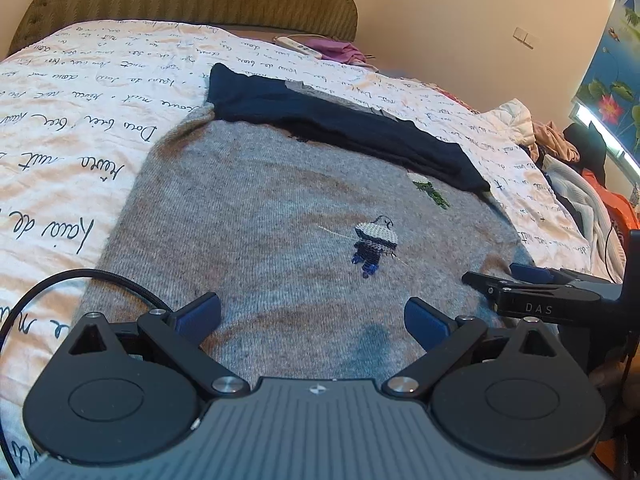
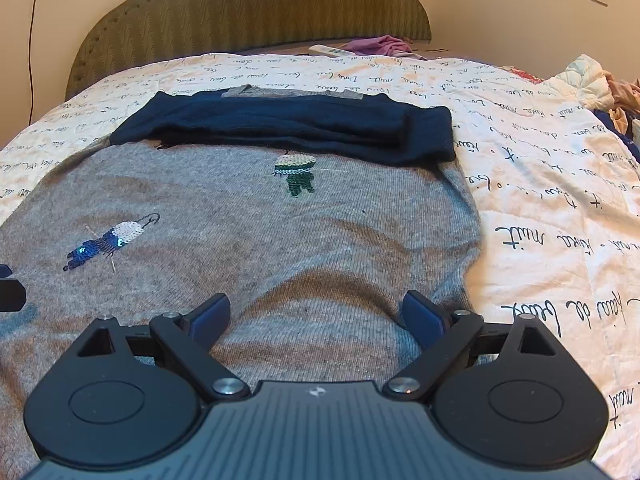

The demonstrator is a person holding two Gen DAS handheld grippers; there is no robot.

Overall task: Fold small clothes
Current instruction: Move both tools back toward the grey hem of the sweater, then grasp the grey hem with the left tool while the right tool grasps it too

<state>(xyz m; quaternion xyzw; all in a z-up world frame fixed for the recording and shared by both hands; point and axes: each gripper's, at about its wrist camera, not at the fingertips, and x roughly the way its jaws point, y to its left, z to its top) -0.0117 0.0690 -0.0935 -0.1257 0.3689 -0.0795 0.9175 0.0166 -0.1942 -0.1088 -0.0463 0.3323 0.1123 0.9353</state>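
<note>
My left gripper [image 1: 312, 316] hangs with fingers apart over the grey sweater [image 1: 260, 232] spread on the script-printed bedspread [image 1: 80, 92]. Its navy sleeves [image 2: 296, 124] lie folded across the top. My right gripper [image 2: 316, 316] is spread wide too. Piled laundry [image 1: 568, 148] crowds the bed's right edge.

Right gripper [image 2: 316, 320], jaws wide apart, over the grey sweater [image 2: 260, 232].

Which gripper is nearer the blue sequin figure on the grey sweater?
Left. The blue sequin figure lies just ahead of the left gripper; from the right gripper it sits further off to the left, on the grey sweater.
</note>
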